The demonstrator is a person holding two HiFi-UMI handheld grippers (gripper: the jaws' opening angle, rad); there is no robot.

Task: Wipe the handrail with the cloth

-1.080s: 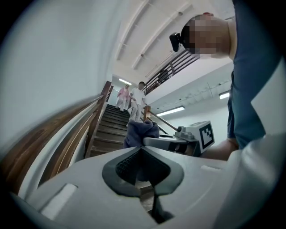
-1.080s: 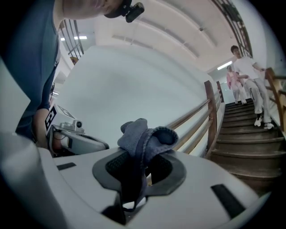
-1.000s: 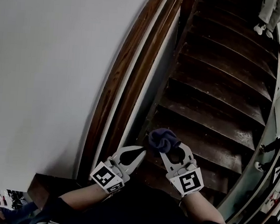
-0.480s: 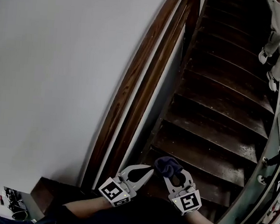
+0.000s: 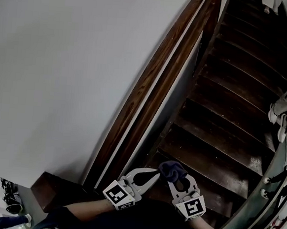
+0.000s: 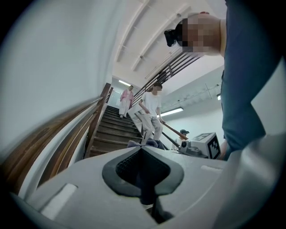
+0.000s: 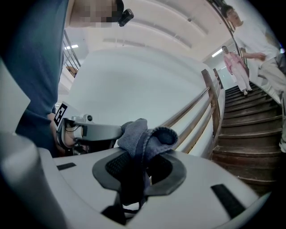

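Wiping looks not yet begun: right tool grips the bunched cloth, left tool is clenched empty, both off the handrail

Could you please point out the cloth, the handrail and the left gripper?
cloth (image 7: 145,134), right gripper view, bunched top fold.
handrail (image 5: 152,82), head view, middle of upper wooden rail.
left gripper (image 5: 153,174), head view, between its shut fingertips.

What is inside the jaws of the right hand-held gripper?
A dark cloth, bunched up beyond the tips of the right hand-held gripper, whose jaws are shut on it. The pinched part of the cloth is covered by the pads.
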